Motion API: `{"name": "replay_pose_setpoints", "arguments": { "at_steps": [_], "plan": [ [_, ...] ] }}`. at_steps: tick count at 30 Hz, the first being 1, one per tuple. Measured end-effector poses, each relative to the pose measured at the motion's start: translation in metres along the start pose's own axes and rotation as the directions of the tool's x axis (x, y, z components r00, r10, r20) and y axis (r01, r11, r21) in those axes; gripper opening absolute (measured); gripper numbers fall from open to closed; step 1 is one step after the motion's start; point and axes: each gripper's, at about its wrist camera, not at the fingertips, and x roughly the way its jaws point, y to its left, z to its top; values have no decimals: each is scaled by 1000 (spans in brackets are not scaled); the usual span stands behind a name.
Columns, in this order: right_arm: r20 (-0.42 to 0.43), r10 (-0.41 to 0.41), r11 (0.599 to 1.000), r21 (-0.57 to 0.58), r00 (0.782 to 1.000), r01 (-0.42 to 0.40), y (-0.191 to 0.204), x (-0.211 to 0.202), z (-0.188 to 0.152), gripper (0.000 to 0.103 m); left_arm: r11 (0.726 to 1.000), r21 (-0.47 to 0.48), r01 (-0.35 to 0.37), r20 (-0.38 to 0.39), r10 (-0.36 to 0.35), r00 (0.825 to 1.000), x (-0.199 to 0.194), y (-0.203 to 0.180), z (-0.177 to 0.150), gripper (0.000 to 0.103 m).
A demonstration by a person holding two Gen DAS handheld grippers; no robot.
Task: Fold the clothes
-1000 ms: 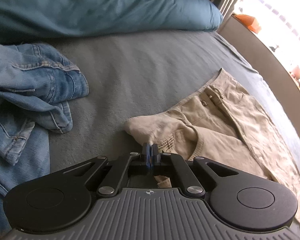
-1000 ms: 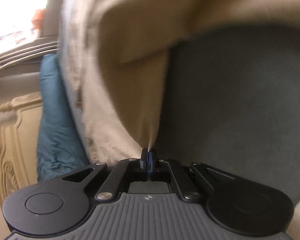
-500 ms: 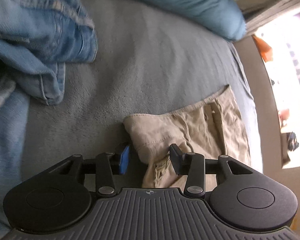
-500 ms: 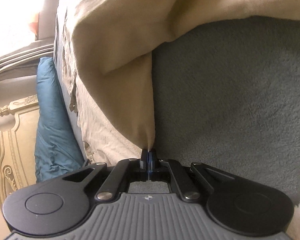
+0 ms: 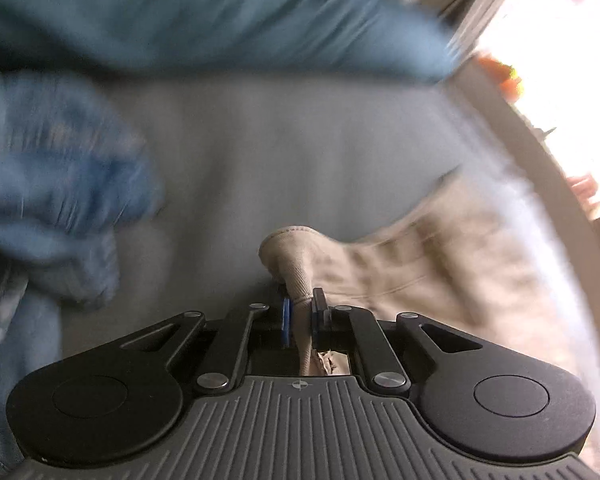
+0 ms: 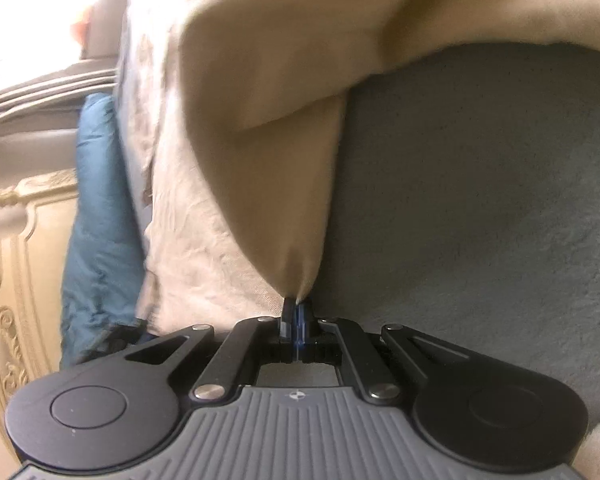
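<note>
Beige woven trousers point(image 5: 420, 264), bunched waistband pinched in left gripper point(image 5: 299, 312); limp hem pinched in right gripper point(image 6: 296, 312)

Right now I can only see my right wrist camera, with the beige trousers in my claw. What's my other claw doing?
Observer: The left claw is shut on a bunched corner of the beige trousers. Its jaws have just been closing with that cloth between them.
Operator: Which bit of the trousers?
Observer: It looks like the stitched waistband end, though the picture is blurred.
Operator: Is anything else lying there?
Observer: Yes, crumpled blue jeans lie on the grey bed, to the left of that claw and apart from the trousers.
</note>
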Motion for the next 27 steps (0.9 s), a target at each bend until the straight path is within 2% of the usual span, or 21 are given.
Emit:
{"name": "replay_pose_setpoints", "arguments": {
  "at_steps": [2,5,7,9,12,14,16,19,21,22,24,27],
  "plan": [
    [-3,11,999,39,1000,-10,-8,2,3,0,1000,-1,13,-6,-13,1000,8,8,-4,12],
    [-6,8,1000,22,1000,-8,-9,1,4,0,1000,27,9,11,-9,1000,-3,5,-7,20],
    [-15,6,1000,24,1000,-6,-10,0,5,1,1000,12,-5,19,4,1000,-12,6,-8,23],
    [-25,8,1000,28,1000,-7,-9,-1,6,2,1000,7,-21,50,20,999,-22,7,-9,24],
    [-17,-10,1000,-19,1000,10,-6,-6,4,2,998,43,-42,156,35,987,-44,0,-11,24],
    [-14,-3,1000,-15,1000,3,-7,-6,4,2,994,107,-3,204,-19,979,-53,-13,-10,24],
    [-10,10,1000,5,1000,-10,-11,-6,4,2,987,146,67,177,-93,980,-47,-26,-4,23],
    [-1,32,999,22,1000,-32,-14,-3,3,2,974,139,178,103,-193,976,-25,-46,5,14],
    [1,40,999,27,999,-40,-15,-1,3,2,964,164,209,-12,-210,978,4,-63,8,12],
    [0,44,999,31,999,-44,-15,-1,3,2,959,176,223,-68,-214,975,18,-71,9,11],
    [-3,49,998,33,999,-49,-15,1,4,2,957,232,172,-106,-151,983,42,-83,6,10],
    [-10,53,998,27,999,-53,-15,5,6,2,948,299,107,-115,-76,990,68,-92,5,6]
  ]
}}
